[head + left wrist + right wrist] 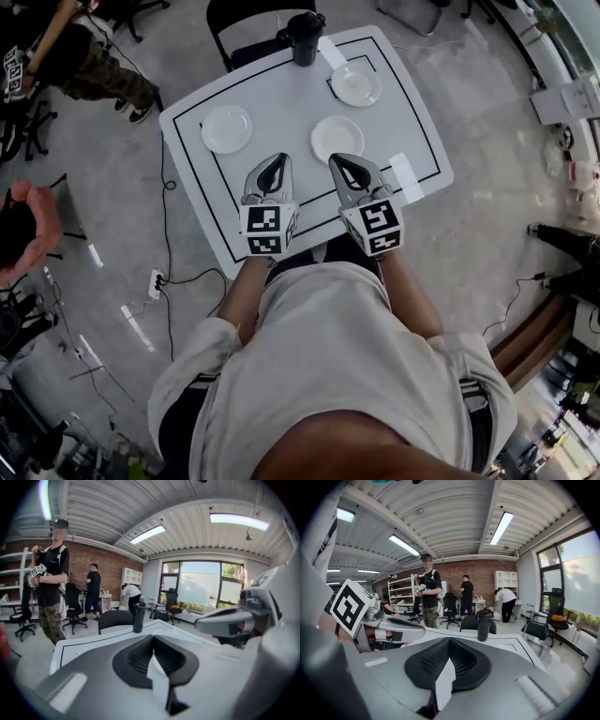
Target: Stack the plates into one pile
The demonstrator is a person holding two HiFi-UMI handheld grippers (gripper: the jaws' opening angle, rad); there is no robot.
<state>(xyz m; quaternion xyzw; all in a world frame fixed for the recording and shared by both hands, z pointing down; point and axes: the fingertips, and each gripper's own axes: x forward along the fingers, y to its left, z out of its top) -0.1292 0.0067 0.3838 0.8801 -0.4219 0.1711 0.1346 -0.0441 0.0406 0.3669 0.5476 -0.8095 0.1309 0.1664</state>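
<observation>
While you hold both tools over the near edge of the white square table with a black border line (281,98), your left gripper (278,157) and right gripper (336,159) sit side by side. Each has its jaws pressed together with nothing pinched between them. Three round white plates lie well apart on the tabletop, unstacked. The left plate (227,128) is at 11 o'clock from your left gripper, and the middle plate (337,138) is at 12 o'clock, just beyond your right gripper's tips. The far plate (356,84) lies at 1 o'clock past it. A tall black lidded tumbler (305,37) stands at the table's far edge, at 12 o'clock from you, with a black chair (246,17) behind it.
</observation>
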